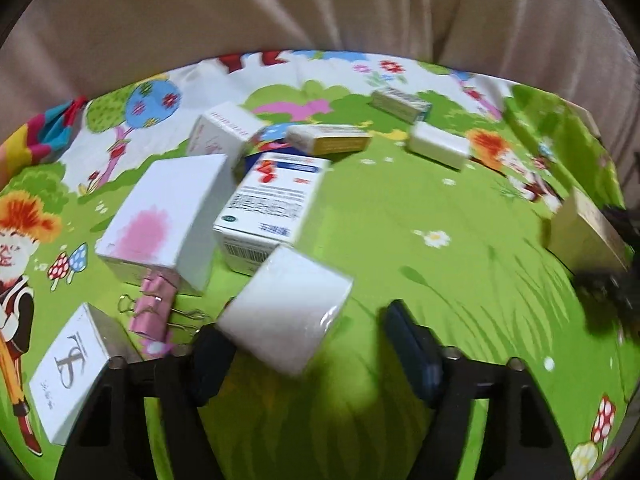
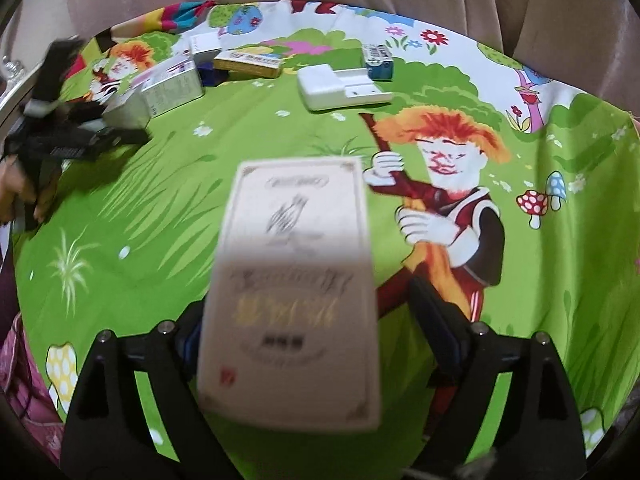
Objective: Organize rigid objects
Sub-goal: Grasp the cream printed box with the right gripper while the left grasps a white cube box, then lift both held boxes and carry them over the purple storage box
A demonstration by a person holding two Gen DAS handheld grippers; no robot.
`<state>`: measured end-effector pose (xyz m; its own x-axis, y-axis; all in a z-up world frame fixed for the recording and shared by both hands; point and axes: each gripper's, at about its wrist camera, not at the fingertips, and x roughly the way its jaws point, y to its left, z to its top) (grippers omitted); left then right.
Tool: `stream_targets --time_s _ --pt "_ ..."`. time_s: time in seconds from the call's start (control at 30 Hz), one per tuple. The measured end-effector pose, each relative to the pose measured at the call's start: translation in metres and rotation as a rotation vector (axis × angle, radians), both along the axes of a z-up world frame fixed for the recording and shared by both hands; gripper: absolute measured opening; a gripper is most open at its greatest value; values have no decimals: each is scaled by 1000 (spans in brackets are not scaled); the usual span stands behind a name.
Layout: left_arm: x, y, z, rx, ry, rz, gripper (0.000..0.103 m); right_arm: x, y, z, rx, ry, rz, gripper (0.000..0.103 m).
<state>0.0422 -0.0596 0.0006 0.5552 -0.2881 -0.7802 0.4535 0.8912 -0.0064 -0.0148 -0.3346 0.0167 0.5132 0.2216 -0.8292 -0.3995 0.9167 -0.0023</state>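
In the left wrist view a white wrapped block [image 1: 284, 308] lies tilted between the fingers of my left gripper [image 1: 308, 332]. It touches the left finger [image 1: 212, 356], while a gap separates it from the right finger [image 1: 412, 352], so the jaws stand open. In the right wrist view a beige box with ornate print [image 2: 292, 300] sits between the fingers of my right gripper [image 2: 308, 304]. The box hides the left finger's pad, and the right finger [image 2: 436, 328] stands clear of the box; this gripper is open too. The box is blurred.
On the green cartoon cloth [image 1: 440, 260] lie a pink-blotched white box [image 1: 164, 216], a blue-and-white medicine box [image 1: 272, 200], a yellow box [image 1: 328, 138], a small white block [image 1: 438, 144], pink binder clips [image 1: 152, 304] and a logo box [image 1: 68, 368]. Beige fabric hangs behind.
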Motion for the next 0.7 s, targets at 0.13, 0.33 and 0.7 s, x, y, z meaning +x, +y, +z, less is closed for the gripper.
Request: stream_targets --time_s 0.13,0.33,0.7 --pt "-19 -7 4 -36 22 13 37 -17 10 6 -33 -52 -33 55" --pt "-83 -11 9 -96 31 13 37 -73 23 6 -18 -60 -22 55" --pt "-154 -20 95 -123 -368 107 37 -130 31 54 103 -407 -123 55"
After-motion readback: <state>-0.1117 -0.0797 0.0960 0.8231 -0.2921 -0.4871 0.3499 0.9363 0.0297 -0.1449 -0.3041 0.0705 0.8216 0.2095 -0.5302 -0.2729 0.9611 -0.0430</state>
